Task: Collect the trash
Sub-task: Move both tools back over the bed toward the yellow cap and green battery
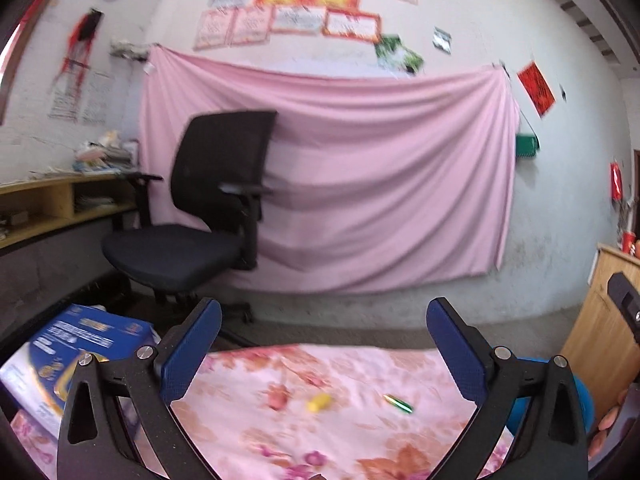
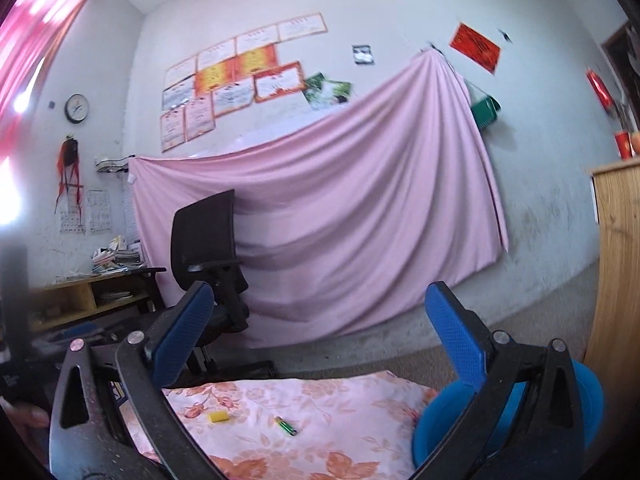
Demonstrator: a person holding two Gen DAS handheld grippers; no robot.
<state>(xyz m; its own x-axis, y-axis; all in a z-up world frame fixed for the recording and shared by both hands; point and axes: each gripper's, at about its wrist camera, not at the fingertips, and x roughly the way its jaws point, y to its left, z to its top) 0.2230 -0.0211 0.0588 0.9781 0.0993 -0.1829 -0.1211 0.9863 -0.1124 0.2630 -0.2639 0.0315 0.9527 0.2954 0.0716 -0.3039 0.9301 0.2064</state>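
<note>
Your left tool (image 1: 324,344) hangs above the floral-clothed counter (image 1: 360,440) with its two blue pads (image 1: 192,348) spread wide apart, nothing between them. At the far left of the left wrist view one blue printed box (image 1: 80,344) sits at the counter's edge, and beyond it stands one black office chair (image 1: 208,208) in front of one pink sheet (image 1: 360,176) pinned to the wall.

On the cloth you have two small pieces of trash, lying apart from each other. The yellow piece (image 1: 319,402) is on the left; the green lighter-like stick (image 1: 398,404) lies to its right, tilted. Both rest in the open space ahead of the left tool's pads, touching neither.

Your right tool (image 2: 320,336) also stands wide apart and empty. From its view the same yellow piece (image 2: 218,417) and green stick (image 2: 286,426) sit on the cloth near the left pad's side. One blue bin (image 2: 448,424) is at the right, behind the right finger, its rim just beside the cloth's corner. One wooden cabinet (image 2: 616,264) rises at the far right.
</note>
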